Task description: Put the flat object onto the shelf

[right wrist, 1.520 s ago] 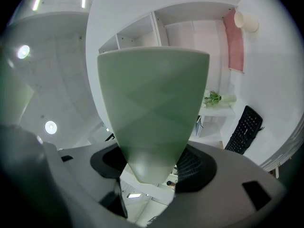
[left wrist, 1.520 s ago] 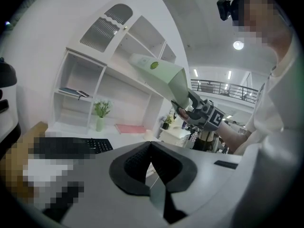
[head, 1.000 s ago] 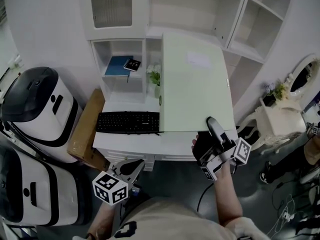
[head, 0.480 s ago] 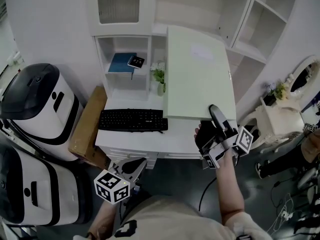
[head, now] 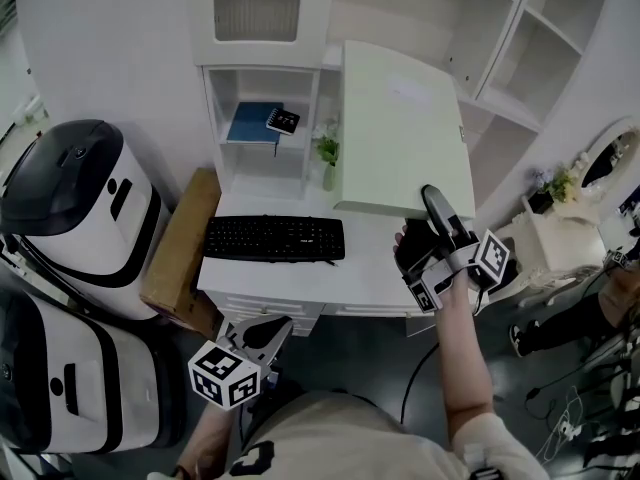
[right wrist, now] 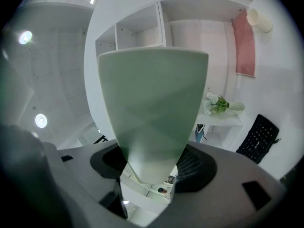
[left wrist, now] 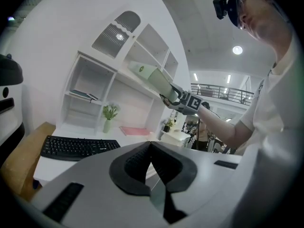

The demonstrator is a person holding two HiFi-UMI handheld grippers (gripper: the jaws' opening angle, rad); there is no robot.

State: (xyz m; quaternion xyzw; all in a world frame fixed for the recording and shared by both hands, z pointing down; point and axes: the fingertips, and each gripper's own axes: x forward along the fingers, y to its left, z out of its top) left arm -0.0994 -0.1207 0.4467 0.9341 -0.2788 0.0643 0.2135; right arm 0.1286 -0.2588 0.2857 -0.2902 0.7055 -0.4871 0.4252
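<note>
Though broad, thin smooth pale-green panel

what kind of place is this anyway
Likely a home-office setup staged inside a large hall: a white desk with a keyboard, white shelves holding a blue book, and a railed balcony with ceiling lights behind.

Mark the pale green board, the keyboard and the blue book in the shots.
pale green board (head: pixel 402 133): head view, middle of its top face.
keyboard (head: pixel 275 239): head view, centre of the key field.
blue book (head: pixel 247 125): head view, middle of its cover.
</note>
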